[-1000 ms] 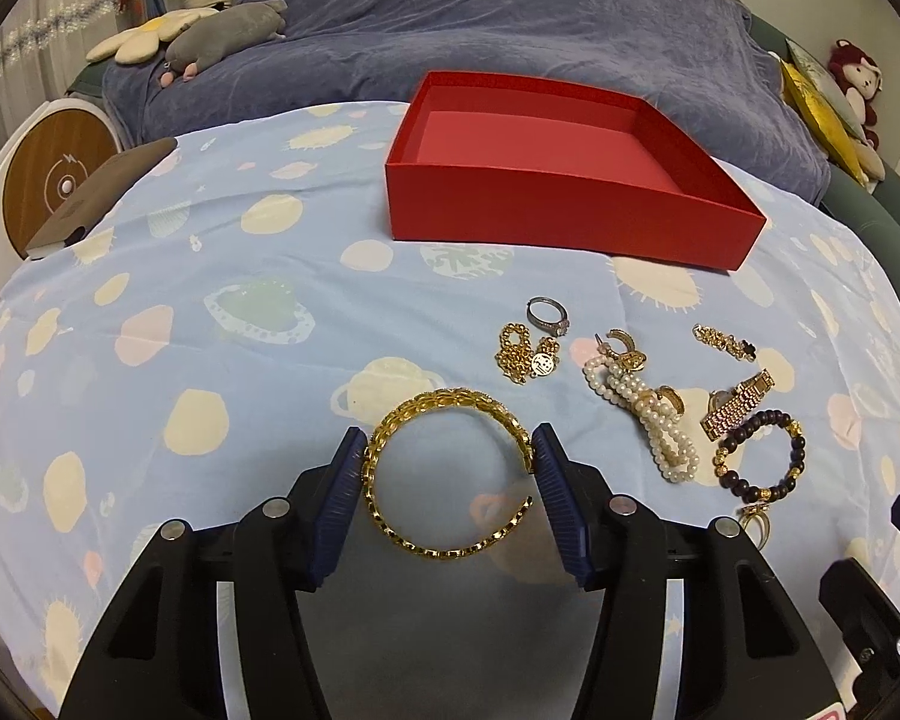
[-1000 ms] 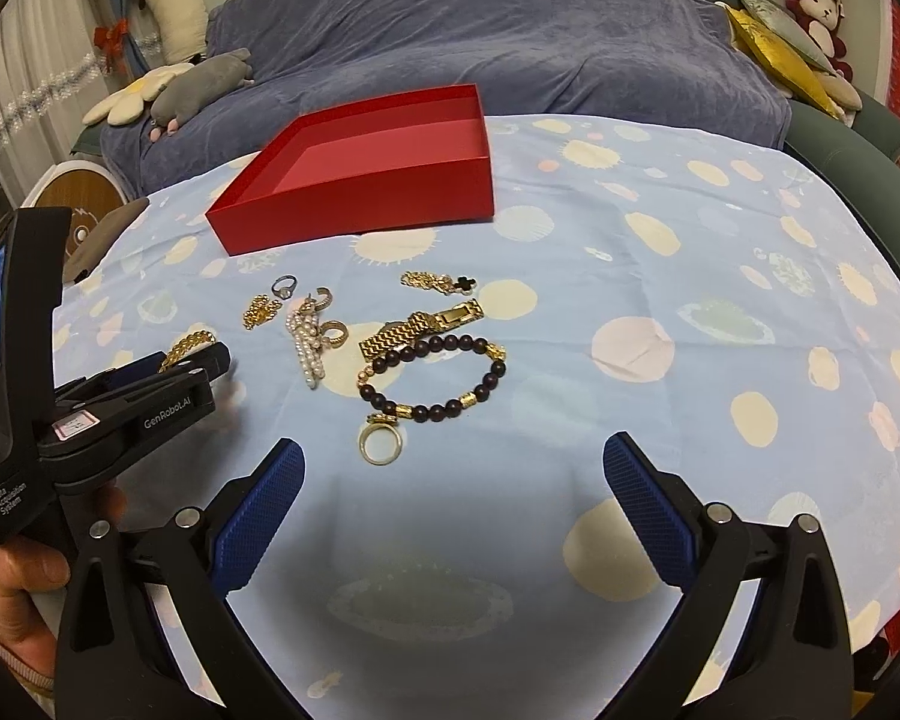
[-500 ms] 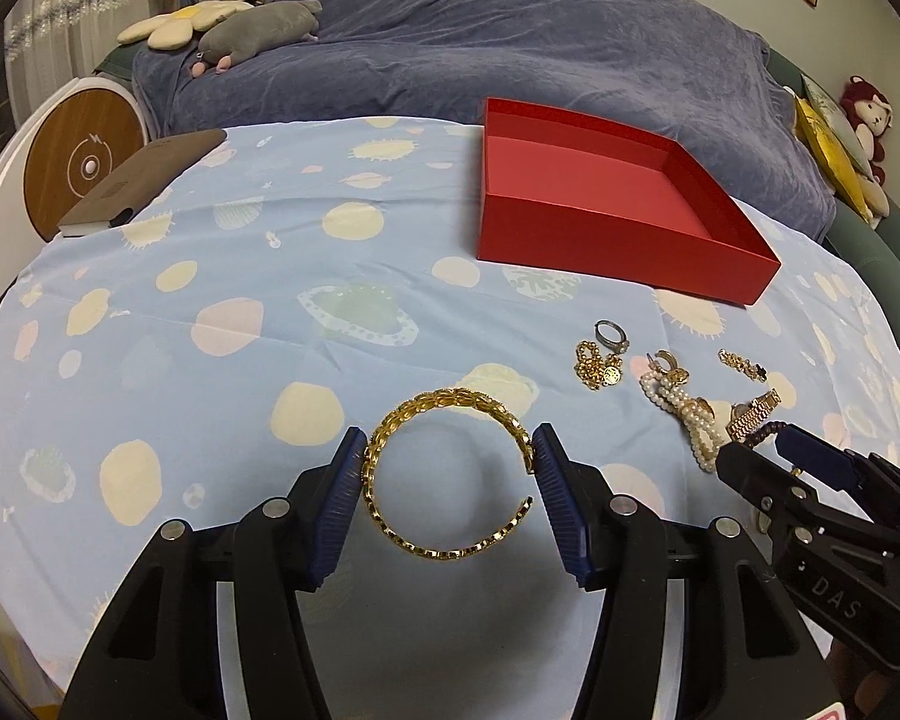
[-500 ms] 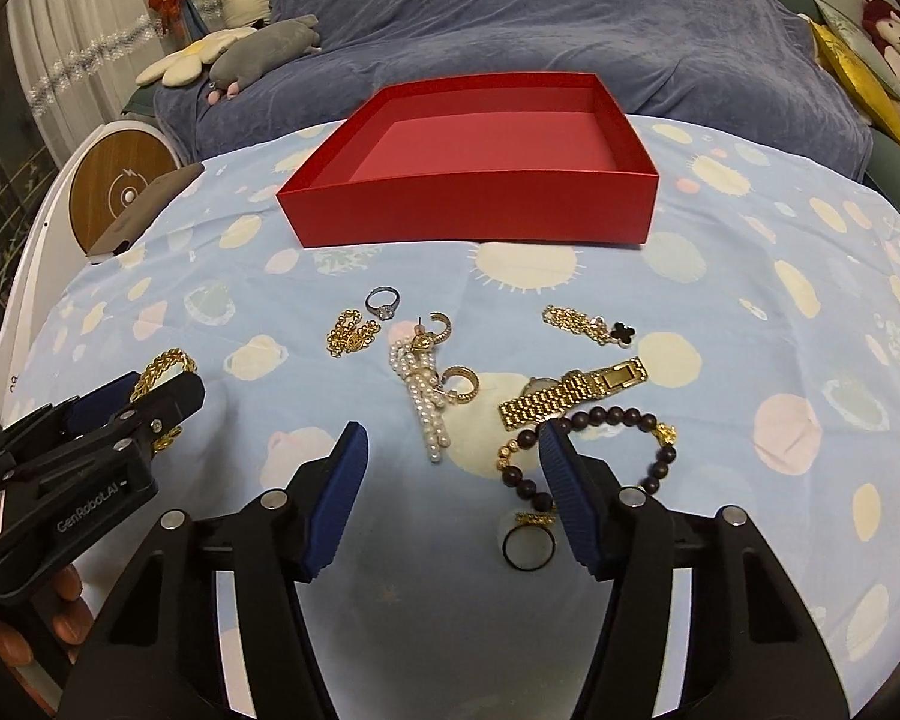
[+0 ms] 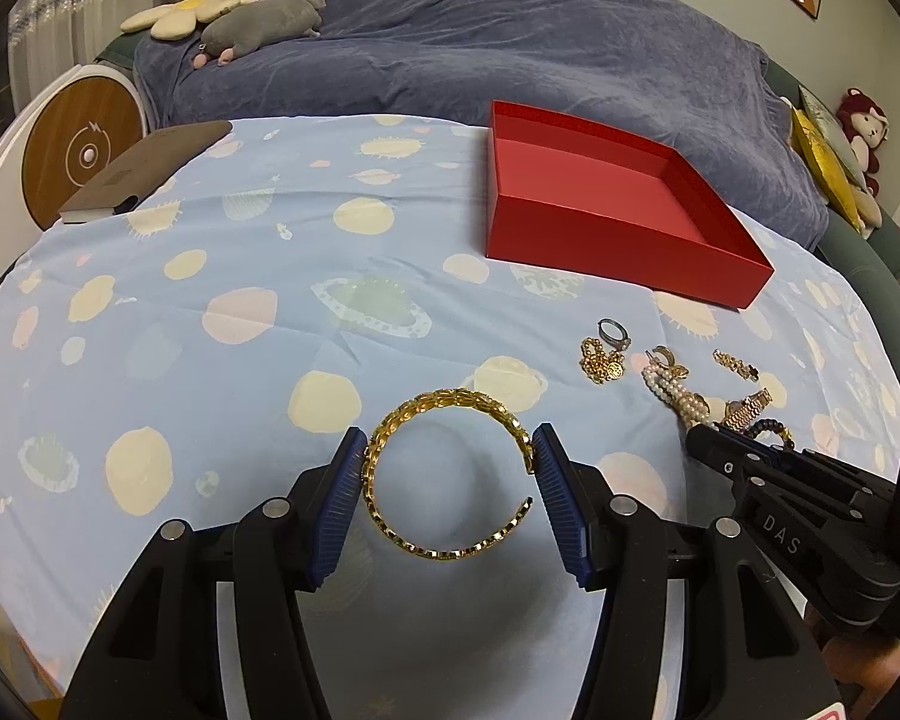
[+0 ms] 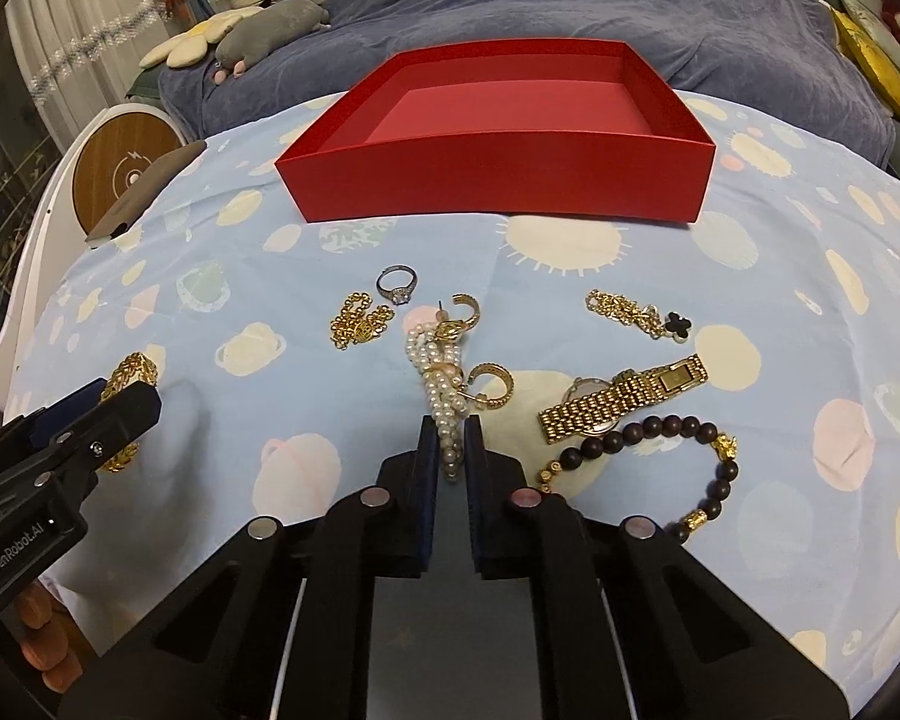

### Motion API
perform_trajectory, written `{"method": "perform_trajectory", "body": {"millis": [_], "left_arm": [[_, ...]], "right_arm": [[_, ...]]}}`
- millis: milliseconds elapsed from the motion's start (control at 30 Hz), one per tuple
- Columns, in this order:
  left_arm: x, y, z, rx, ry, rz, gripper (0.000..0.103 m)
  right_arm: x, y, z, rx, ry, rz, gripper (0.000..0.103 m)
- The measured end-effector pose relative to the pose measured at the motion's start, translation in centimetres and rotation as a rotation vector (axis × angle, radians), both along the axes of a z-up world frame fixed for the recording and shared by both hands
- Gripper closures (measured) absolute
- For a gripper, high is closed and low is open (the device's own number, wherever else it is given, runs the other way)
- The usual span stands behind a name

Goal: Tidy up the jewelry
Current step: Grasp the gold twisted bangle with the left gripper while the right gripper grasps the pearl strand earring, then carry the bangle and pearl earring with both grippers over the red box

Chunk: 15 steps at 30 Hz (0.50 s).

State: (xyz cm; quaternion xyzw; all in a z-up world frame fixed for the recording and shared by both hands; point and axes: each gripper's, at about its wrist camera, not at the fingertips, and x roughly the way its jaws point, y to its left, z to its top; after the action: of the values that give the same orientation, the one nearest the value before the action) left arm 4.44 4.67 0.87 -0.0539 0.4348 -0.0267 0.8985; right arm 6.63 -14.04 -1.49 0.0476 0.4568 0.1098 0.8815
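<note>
My right gripper (image 6: 450, 438), wide apart a second ago, has clamped onto the pearl strand (image 6: 441, 387) at frame centre, below the red box (image 6: 498, 180). My left gripper (image 5: 450, 483) still clasps the gold bangle (image 5: 450, 480), unchanged, above the spotted cloth (image 5: 240, 300).

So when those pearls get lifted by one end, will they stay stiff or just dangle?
Probably dangle: the pearl strand lies in loose doubled loops on the cloth, so it looks floppy. The right gripper pinches only its near end; the rest likely swings. A gold hoop earring touching it might drag along.
</note>
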Motion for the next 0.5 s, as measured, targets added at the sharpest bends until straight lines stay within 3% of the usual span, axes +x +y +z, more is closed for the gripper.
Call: {"method": "perform_trajectory", "body": {"millis": [200,500], "left_arm": [[-0.1,0.2,0.2,0.001,-0.005,0.012,0.049],[0.6,-0.8,3.0,-0.023,-0.025,-0.015,0.049]], "right_arm": [[-1.5,-0.3,2.5,0.058,-0.056,0.02,0.099],[-2.9,-2.8,9.4,0.155,-0.149,0.031,0.099]]}}
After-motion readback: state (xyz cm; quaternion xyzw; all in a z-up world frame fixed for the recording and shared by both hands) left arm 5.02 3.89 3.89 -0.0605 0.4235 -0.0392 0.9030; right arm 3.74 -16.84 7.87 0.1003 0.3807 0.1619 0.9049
